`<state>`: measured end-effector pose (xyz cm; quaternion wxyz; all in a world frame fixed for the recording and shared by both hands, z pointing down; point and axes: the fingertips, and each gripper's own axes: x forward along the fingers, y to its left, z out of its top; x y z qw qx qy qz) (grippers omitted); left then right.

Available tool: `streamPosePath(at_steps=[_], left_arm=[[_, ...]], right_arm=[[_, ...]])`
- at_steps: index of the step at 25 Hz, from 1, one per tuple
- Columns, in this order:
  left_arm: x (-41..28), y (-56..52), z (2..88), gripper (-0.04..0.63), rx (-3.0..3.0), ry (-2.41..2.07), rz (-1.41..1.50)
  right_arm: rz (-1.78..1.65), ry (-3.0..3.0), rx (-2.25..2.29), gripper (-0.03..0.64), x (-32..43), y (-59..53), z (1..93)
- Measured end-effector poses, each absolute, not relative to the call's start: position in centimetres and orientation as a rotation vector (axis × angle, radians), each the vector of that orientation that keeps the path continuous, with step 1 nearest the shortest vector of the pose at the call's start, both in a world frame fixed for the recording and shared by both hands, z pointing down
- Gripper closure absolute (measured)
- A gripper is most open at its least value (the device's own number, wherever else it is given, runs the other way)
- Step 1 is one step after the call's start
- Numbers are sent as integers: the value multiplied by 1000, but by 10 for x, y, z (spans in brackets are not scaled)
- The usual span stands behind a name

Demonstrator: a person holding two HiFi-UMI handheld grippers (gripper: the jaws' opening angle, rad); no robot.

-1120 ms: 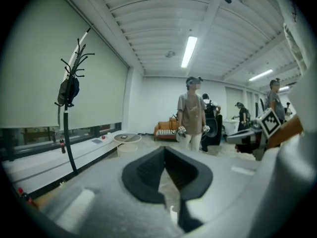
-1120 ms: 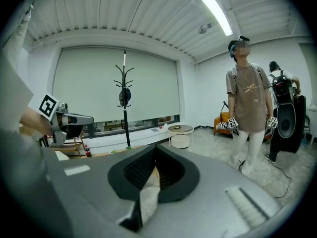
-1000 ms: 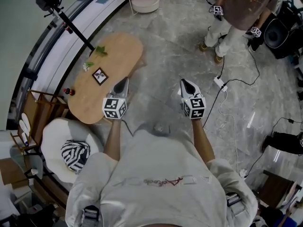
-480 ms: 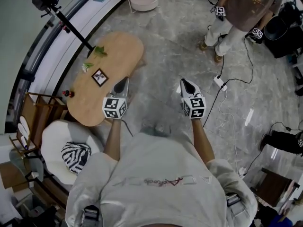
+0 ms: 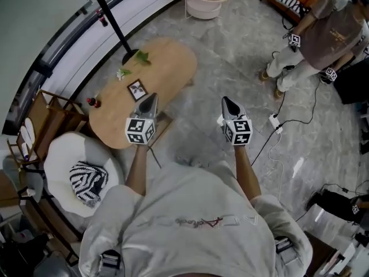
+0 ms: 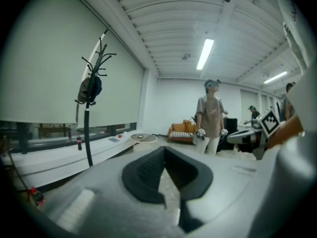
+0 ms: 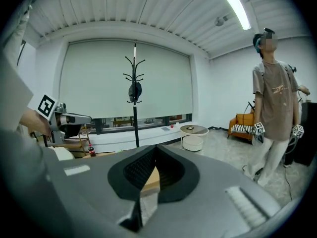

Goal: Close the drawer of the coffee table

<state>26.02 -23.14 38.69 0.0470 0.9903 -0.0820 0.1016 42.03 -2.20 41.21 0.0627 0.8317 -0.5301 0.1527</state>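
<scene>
Head view: grey marble floor (image 5: 230, 56) carries an oval wooden coffee table (image 5: 161, 68). Its drawer (image 5: 164, 124) juts open at the near edge, just beside the left gripper (image 5: 151, 96); contents not discernible. Open floor lies ahead of the right gripper (image 5: 225, 100). Both grippers are clenched and empty.

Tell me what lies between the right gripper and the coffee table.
Only bare grey floor, as the head view shows. Nothing stands in the stretch between the right gripper and the coffee table.
</scene>
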Motion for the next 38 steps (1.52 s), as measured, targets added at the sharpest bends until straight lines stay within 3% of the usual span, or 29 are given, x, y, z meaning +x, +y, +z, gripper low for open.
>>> streamPosePath(at_steps=[10,20,38], left_arm=[[144,-322,384,595,2941,-679,286],[40,-338,382,595,2755,-1155,286],[-20,-239,394,595,2474,-1592,333]], right_arm=[[401,-1925,2250,612,359,-163,407],[367,-2258,1858,612,292,-255,412],[361,-2519,1431,612,254,-251,430]])
